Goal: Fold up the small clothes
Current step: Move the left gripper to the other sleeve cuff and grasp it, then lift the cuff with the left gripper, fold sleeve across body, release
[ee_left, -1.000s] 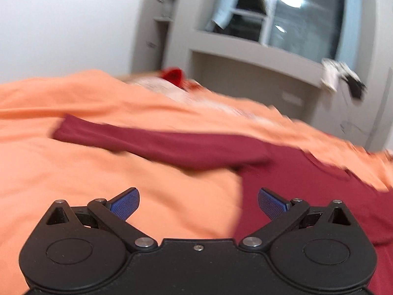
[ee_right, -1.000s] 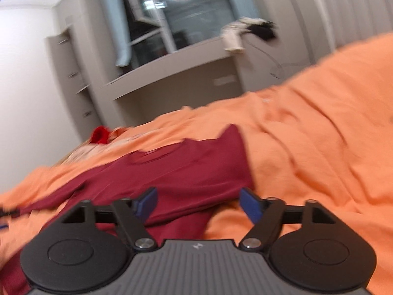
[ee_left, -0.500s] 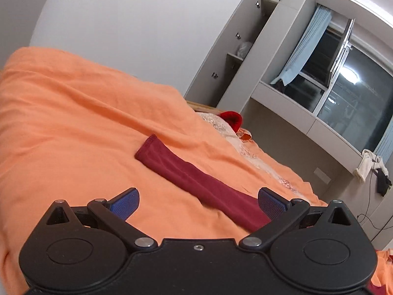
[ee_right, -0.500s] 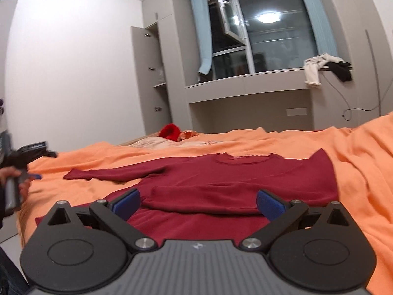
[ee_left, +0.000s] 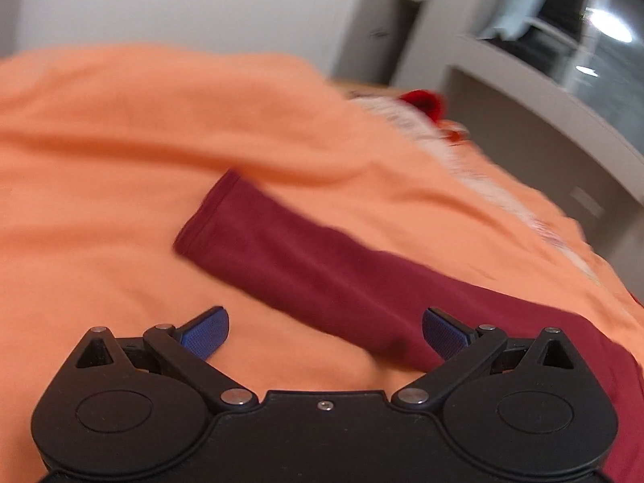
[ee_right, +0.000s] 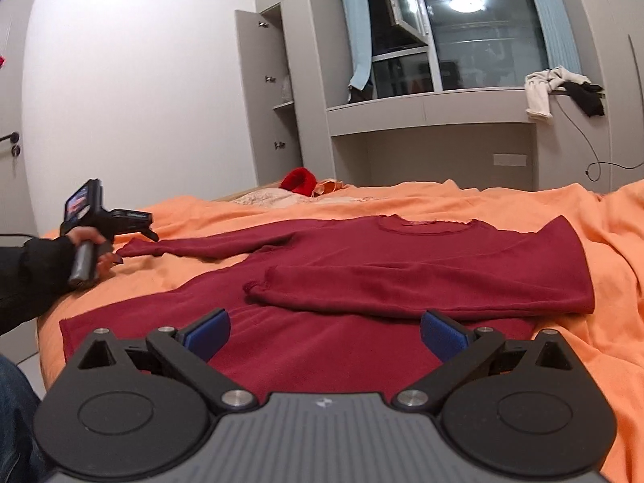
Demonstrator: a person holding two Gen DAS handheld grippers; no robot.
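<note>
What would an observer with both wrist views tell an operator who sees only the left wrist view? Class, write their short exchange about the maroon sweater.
Operator: I see one maroon sleeve stretched out on the orange bedcover. Where is the other?
Observer: The other sleeve is already folded across the sweater's body.
Operator: Which way does the sweater lie?
Observer: Flat, with its neckline at the far side, toward the window.
</note>
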